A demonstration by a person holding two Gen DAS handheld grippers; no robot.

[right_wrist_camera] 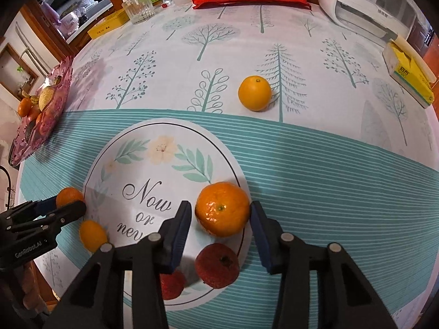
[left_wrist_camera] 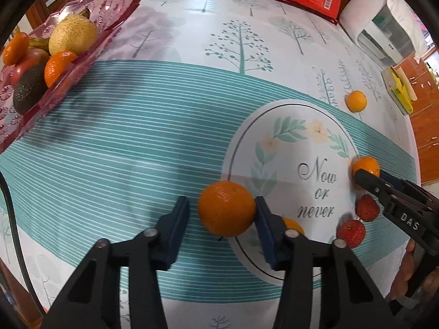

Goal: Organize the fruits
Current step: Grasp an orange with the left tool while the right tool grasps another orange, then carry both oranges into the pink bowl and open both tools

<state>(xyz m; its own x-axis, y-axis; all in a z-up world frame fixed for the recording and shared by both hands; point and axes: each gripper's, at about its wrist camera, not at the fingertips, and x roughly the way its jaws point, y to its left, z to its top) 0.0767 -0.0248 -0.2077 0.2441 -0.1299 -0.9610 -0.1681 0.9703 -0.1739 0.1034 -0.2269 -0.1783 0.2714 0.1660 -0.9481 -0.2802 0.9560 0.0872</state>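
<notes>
We see a wide table under a cloth [right_wrist_camera: 329, 178] printed with trees and teal stripes, and at its left edge stands a pink tray [left_wrist_camera: 120, 2] that already carries a melon [left_wrist_camera: 72, 37], some mandarins and a dark avocado. Both grippers point steeply down at the cloth, near the white oval print [right_wrist_camera: 164, 170]. The left gripper [left_wrist_camera: 222, 213] stands narrow around an orange [left_wrist_camera: 226, 208] which lies on the stripes beside the oval; one pad touches the fruit, while we see a small gap at the other pad. The right gripper [right_wrist_camera: 221, 213] is also narrow around a mandarin [right_wrist_camera: 222, 208] at the rim of the oval, with the pads just beside its skin; we cannot tell if they press. Another orange [right_wrist_camera: 255, 93] lies well apart, among the trees. Two red fruits [right_wrist_camera: 216, 264] and a small yellow fruit [right_wrist_camera: 92, 235] lie near the grippers.
</notes>
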